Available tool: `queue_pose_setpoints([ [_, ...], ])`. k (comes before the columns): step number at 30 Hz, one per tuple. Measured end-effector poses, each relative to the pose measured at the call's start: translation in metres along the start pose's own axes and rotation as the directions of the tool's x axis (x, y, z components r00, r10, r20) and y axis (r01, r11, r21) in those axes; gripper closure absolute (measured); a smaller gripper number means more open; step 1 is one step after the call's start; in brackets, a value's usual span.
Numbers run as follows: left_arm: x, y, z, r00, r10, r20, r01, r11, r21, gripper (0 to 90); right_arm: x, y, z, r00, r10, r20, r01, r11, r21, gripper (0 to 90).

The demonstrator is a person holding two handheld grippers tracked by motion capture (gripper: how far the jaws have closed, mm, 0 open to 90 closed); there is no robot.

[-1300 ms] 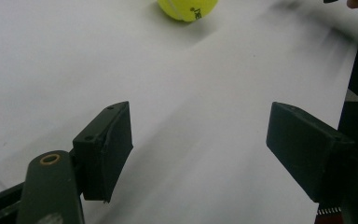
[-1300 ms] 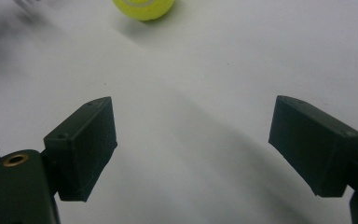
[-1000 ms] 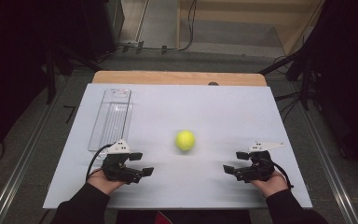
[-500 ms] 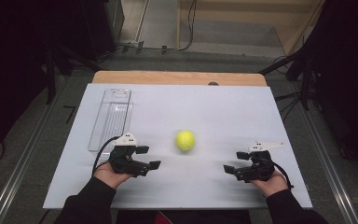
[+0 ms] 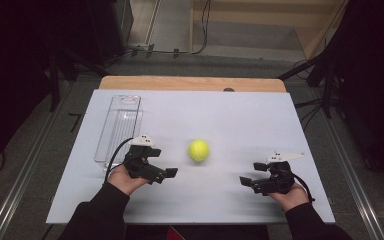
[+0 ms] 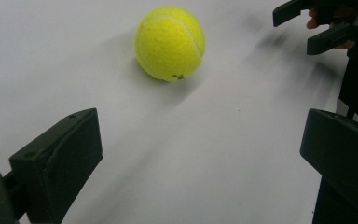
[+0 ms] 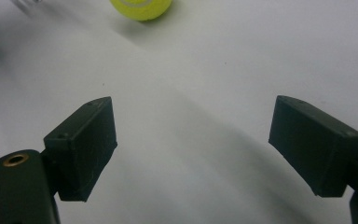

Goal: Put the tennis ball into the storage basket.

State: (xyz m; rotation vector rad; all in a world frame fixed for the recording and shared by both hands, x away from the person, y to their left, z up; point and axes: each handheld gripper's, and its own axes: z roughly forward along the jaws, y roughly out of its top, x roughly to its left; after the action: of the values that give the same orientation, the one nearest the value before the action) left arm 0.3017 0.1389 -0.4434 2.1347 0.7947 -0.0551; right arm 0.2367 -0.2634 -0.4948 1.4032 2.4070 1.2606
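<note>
A wide white table top [image 5: 240,120] fills the middle, with a strip of bare wood [image 5: 190,83] showing along its far edge. A yellow tennis ball [image 5: 198,150] sits on the white surface near the centre, resting alone. Over at the left side lies a long clear plastic tray [image 5: 120,127], lengthwise toward the far edge, well apart from the ball.

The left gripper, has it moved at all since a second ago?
Yes. The left gripper has shifted toward the tennis ball and slightly up the table, away from the near edge, judged against the clear tray. Its jaws have just been opening, nothing between them.
</note>
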Motion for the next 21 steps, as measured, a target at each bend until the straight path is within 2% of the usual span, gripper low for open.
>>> queue_pose_setpoints([
  [21,0.001,0.035,0.014,0.9988,0.048,0.006,-0.048,0.9988,0.001,0.0,0.001,0.0,0.001,1.0,-0.005,0.002,0.005,1.0,0.003,13.0],
])
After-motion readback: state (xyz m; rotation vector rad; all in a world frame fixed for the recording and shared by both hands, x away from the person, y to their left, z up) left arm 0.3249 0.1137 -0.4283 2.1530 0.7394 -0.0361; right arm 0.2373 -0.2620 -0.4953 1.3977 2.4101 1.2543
